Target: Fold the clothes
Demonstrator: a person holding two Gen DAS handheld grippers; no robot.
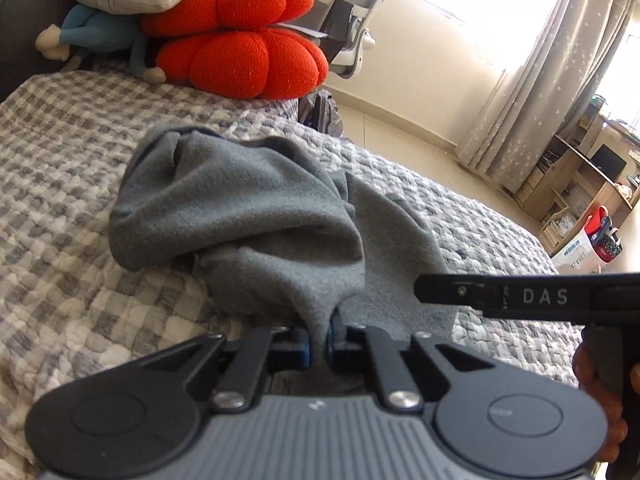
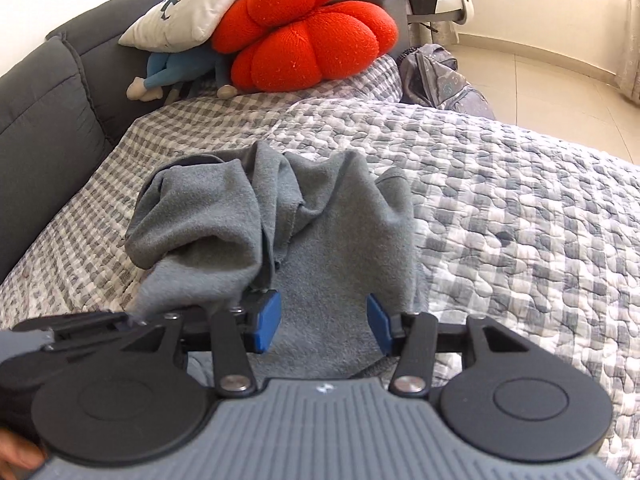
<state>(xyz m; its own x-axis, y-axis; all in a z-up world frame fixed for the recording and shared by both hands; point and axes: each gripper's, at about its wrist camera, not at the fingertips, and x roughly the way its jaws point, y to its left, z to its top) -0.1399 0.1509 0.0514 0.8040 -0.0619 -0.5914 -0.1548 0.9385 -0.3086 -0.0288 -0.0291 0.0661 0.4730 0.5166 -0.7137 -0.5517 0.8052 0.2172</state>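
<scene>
The left gripper [image 1: 319, 344] is clamped on a pinch of the grey fleece garment [image 1: 240, 216]; the right gripper [image 2: 322, 320] stands apart over it, gripping nothing. The garment lies rumpled on the checked quilt [image 2: 520, 208]. Step: securing edges. Next, the right must close on fabric
</scene>
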